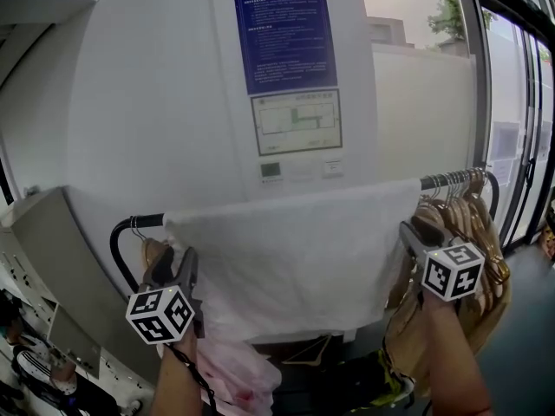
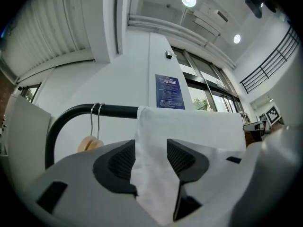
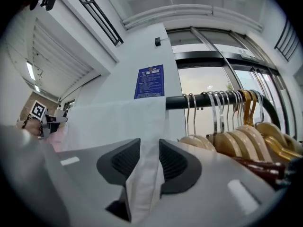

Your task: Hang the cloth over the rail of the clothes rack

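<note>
White cloth (image 1: pixel 295 258); black rail (image 1: pixel 130 225); tan hangers (image 1: pixel 482 232); blue notice (image 1: pixel 284 29); white wall (image 1: pixel 156 102); marker cubes (image 1: pixel 160 313) (image 1: pixel 452 271) black-and-white squares.

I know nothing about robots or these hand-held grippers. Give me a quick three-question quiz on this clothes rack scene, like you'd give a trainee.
1. True or false: the white cloth is already draped over the rack's rail.
2. What hangs at the rail's right end? A) wooden hangers B) umbrellas C) shoes
3. Fill in: between the jaws of the left gripper and of the right gripper stands the ____.
Key: 1 true; 2 A; 3 cloth.
</note>
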A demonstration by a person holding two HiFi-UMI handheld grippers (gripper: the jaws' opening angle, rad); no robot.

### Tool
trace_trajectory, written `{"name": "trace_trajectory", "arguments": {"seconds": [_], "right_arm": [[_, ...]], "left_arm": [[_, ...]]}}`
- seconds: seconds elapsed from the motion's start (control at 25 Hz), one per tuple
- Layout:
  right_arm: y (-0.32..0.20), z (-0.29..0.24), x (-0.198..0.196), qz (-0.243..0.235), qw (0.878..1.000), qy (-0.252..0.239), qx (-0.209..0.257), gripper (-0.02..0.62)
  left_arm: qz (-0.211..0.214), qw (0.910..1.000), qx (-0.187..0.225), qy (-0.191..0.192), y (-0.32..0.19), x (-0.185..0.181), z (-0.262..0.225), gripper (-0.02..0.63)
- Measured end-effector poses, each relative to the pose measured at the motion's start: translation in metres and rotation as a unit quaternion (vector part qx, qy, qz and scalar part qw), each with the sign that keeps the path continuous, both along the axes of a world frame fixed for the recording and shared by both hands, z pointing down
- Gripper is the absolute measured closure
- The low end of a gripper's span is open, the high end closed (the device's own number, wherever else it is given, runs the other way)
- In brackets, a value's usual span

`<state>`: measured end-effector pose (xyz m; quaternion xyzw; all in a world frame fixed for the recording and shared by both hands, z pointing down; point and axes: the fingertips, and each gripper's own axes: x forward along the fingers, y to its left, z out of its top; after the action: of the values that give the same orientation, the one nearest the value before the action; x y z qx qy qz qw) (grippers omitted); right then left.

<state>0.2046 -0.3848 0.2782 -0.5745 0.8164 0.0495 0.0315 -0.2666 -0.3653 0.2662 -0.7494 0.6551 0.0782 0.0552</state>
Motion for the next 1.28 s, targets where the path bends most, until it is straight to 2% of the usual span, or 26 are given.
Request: {"name": "trace_trajectory", "arguments": {"seconds": [0.36, 0.48, 0.52, 0.56, 0.64, 0.68, 0.92, 1.0, 1.04, 1.2, 1.24, 1.28], "right_arm": [[-0.008, -0.016, 0.007, 0.030, 0.999, -0.006, 0.008, 0.480], [-0.014, -0.014, 0.006, 0.025, 1.000, -0.005, -0.002, 0.500], [-0.014, -0.015, 0.006, 0.025, 1.000, -0.003, -0.001, 0.539], [-0.014, -0.017, 0.005, 0.023, 1.000, -0.001, 0.001, 0.572], [-0.013, -0.020, 0.002, 0.020, 1.000, 0.006, 0.006, 0.591], [-0.013, -0.021, 0.002, 0.018, 1.000, 0.007, 0.007, 0.591], [-0.013, -0.021, 0.003, 0.018, 1.000, 0.009, 0.007, 0.591], [-0.013, -0.021, 0.003, 0.016, 1.000, 0.008, 0.007, 0.591], [-0.013, -0.021, 0.003, 0.015, 1.000, 0.008, 0.007, 0.591], [-0.014, -0.020, 0.002, 0.013, 1.000, 0.006, 0.005, 0.591], [-0.014, -0.020, 0.002, 0.013, 1.000, 0.006, 0.005, 0.591], [-0.014, -0.021, 0.002, 0.013, 1.000, 0.007, 0.005, 0.591]], "left_arm": [[0.003, 1.0000, -0.007, 0.004, -0.012, -0.001, -0.002, 0.407], [0.011, 0.9999, -0.006, 0.007, -0.014, 0.002, -0.003, 0.408], [0.012, 0.9999, -0.005, 0.007, -0.014, 0.003, -0.004, 0.428], [0.012, 0.9999, -0.001, 0.005, -0.013, 0.004, -0.005, 0.504], [0.007, 1.0000, 0.007, 0.001, -0.011, 0.003, -0.010, 0.588], [0.002, 0.9999, 0.010, 0.000, -0.010, 0.002, -0.013, 0.598], [-0.048, 0.9984, 0.031, 0.003, 0.004, -0.017, -0.022, 0.590], [-0.055, 0.9979, 0.033, 0.003, 0.004, -0.021, -0.024, 0.473], [-0.055, 0.9981, 0.029, 0.003, 0.002, -0.021, -0.024, 0.438], [-0.050, 0.9987, 0.004, -0.007, -0.007, -0.021, -0.020, 0.432], [-0.050, 0.9987, 0.004, -0.009, -0.008, -0.020, -0.021, 0.459], [-0.048, 0.9987, 0.007, -0.012, -0.007, -0.020, -0.023, 0.560]]}}
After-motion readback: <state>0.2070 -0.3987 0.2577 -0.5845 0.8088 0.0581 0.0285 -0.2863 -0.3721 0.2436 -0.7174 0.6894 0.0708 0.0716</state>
